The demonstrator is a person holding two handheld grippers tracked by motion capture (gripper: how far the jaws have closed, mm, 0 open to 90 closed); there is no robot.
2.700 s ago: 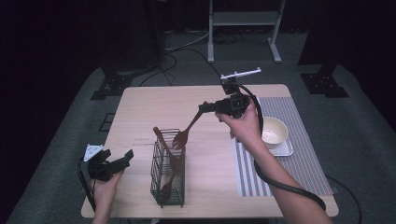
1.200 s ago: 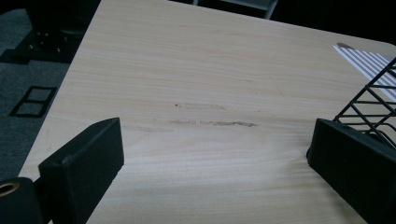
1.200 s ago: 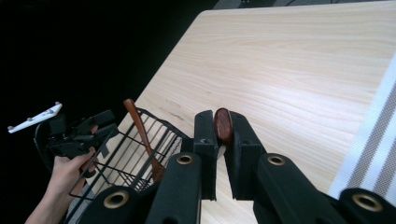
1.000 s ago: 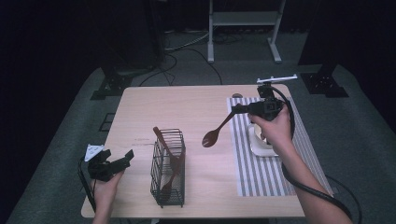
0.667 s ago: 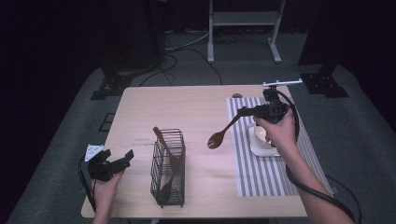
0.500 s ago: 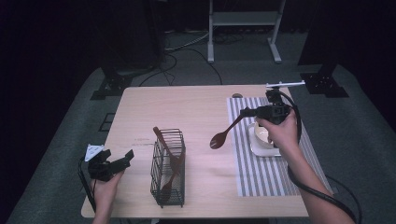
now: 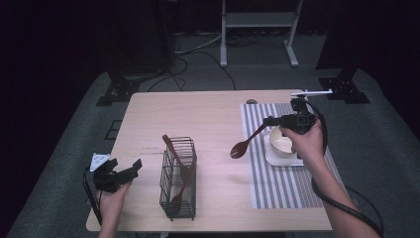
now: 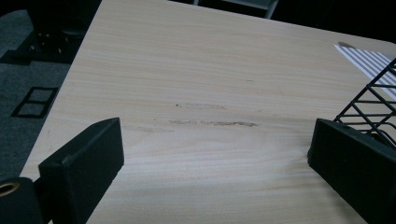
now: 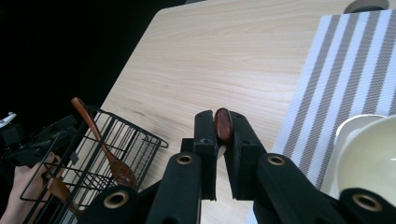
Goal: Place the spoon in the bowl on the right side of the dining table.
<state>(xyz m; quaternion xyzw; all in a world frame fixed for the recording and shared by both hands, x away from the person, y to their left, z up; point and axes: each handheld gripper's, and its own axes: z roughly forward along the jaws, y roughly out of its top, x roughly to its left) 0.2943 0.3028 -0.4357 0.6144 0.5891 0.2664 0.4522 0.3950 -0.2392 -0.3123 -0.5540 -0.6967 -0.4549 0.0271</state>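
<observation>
Nearest the person's edge, at about seven o'clock on the tabletop (image 7: 213, 114), the left hand-held gripper (image 7: 130, 167) rests low with its jaws spread wide and nothing between them; its own view looks across bare wood, with a corner of the wire basket (image 7: 179, 179) just beside the right-hand jaw.

The wire basket stands upright at roughly six o'clock, a little in from the near edge. Several wooden utensils (image 7: 184, 173) lean inside it, their handles rising above the rim.

Farther in, at about three o'clock, the right hand-held gripper (image 7: 270, 120) is held level above the striped placemat (image 7: 257, 163), jaws pressed together on the handle end of a wooden spoon (image 7: 245, 144). The spoon slopes down toward the table's middle, its bowl hanging clear of the surface just off the placemat's left edge.

Just beneath the right hand (image 7: 304, 144), a pale bowl (image 7: 278, 144) sits on a white square plate (image 7: 270, 157) on the placemat.
</observation>
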